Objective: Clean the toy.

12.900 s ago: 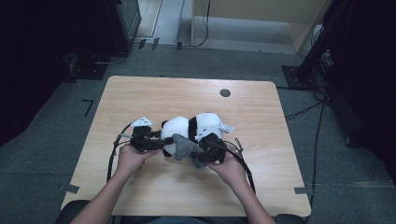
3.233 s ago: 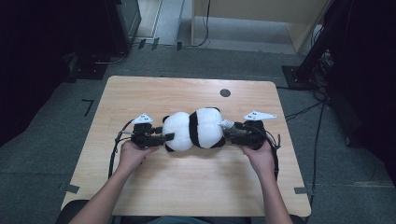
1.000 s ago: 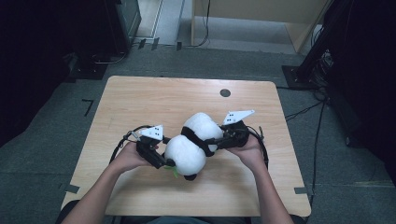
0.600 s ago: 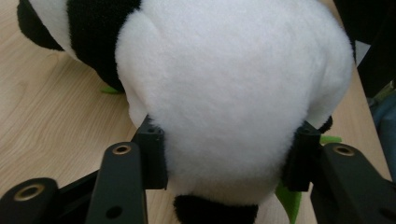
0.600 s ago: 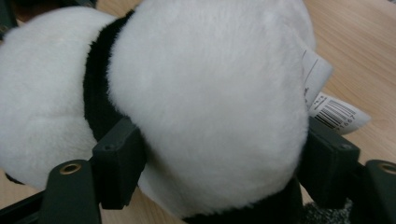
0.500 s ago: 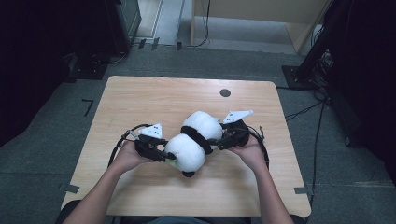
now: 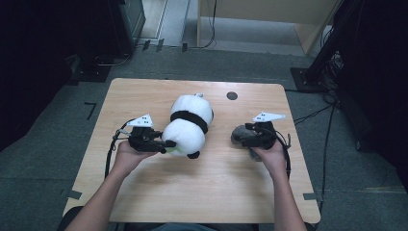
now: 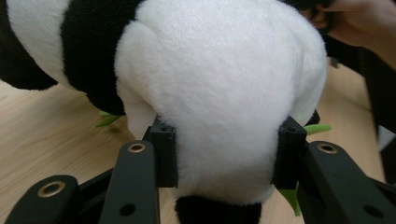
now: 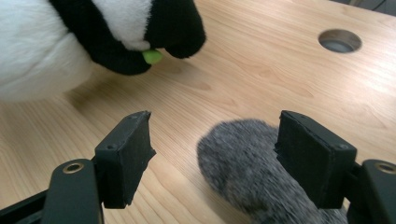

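Since a sec ago my right gripper (image 7: pixel 239 136) has come off the plush black-and-white panda toy (image 7: pixel 188 126) and slid out to the right, jaws just opened wide w/ a fuzzy grey soft piece (image 9: pixel 252 170) loose between them. My left gripper (image 7: pixel 166 143) has just closed and clamps the panda's white end, which lies mid-table on the light wooden tabletop (image 7: pixel 202 192).

Fluffy plush panda (image 7: pixel 186 126), shaggy grey fur toy (image 9: pixel 252 172), smooth pale wood-grain table (image 7: pixel 226 192), matt black plastic claws
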A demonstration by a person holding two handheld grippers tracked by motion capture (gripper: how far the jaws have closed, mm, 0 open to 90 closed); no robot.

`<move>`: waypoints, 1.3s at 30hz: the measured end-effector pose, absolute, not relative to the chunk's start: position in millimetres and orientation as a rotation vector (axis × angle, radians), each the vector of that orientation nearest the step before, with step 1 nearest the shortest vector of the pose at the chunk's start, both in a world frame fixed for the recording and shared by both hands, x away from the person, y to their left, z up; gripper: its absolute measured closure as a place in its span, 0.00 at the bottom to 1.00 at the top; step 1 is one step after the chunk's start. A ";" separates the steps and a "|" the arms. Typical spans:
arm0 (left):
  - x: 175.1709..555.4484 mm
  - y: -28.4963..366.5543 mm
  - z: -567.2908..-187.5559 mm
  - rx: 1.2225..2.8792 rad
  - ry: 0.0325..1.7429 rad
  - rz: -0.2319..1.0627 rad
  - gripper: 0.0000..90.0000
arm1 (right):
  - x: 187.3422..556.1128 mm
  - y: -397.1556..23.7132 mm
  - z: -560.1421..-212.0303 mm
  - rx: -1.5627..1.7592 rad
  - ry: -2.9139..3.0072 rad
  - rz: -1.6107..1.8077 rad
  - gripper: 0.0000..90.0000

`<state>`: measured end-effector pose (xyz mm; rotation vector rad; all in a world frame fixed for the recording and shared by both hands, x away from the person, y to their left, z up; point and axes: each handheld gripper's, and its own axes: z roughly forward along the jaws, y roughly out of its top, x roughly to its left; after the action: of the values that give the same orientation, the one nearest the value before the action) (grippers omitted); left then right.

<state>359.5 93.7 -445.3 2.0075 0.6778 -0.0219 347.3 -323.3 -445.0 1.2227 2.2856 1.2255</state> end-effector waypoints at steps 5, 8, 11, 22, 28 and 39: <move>363.7 94.4 -447.6 1.994 0.743 0.007 0.60 | 344.8 -338.2 -457.9 1.295 2.276 1.161 0.28; 364.4 92.8 -446.5 1.975 0.746 0.015 0.59 | 346.4 -344.6 -469.1 1.344 2.291 1.065 0.28; 364.9 90.6 -445.6 1.967 0.764 0.021 0.59 | 350.8 -346.4 -486.0 1.372 2.345 0.949 0.39; 367.2 80.1 -444.1 1.978 0.821 0.108 0.58 | 340.2 -338.4 -461.1 1.376 2.240 1.153 0.82; 363.9 69.9 -440.7 1.960 0.835 0.131 0.58 | 330.7 -293.1 -427.3 1.217 2.233 1.317 0.82; 350.7 48.6 -444.6 1.969 0.835 0.139 0.58 | 322.1 -227.4 -412.4 1.083 2.316 1.459 0.82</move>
<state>350.7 48.6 -444.6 1.9690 0.8354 0.1388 322.1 -227.4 -412.4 1.0830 2.3163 1.4585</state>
